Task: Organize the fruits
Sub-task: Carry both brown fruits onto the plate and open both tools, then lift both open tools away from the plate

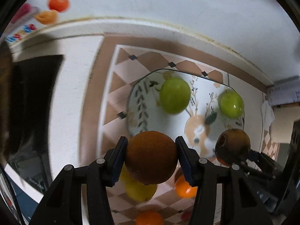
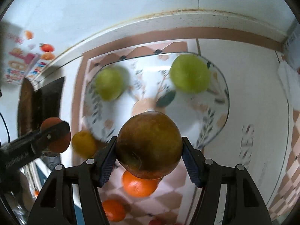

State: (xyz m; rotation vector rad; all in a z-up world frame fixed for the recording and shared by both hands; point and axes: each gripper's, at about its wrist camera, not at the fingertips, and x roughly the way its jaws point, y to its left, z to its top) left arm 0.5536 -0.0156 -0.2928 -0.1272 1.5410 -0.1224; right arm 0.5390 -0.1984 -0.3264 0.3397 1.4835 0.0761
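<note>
While each tool clamps a fruit, a patterned tray (image 2: 223, 101) lies on the checkered cloth (image 1: 120, 71) beside white wall (image 1: 168, 3).

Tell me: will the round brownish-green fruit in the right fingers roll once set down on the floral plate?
Probably. The brownish-green fruit looks round and smooth, and the floral plate seems shallow. It could roll into a green apple.

We see left gripper (image 1: 151, 157): matt black plastic arms, ribbed dark-blue pads, small metal pins. We note orange (image 1: 151, 157) in it: dull, finely pebbled skin. Right gripper (image 2: 149, 148) built alike; its brownish apple (image 2: 149, 144) smooth, faintly shiny. Green apples (image 1: 175, 95) (image 1: 232, 104) smooth, glossy. Plate (image 1: 135, 101): glazed, printed leaf pattern. Checked table cover (image 1: 120, 75) smooth, low sheen.
</note>
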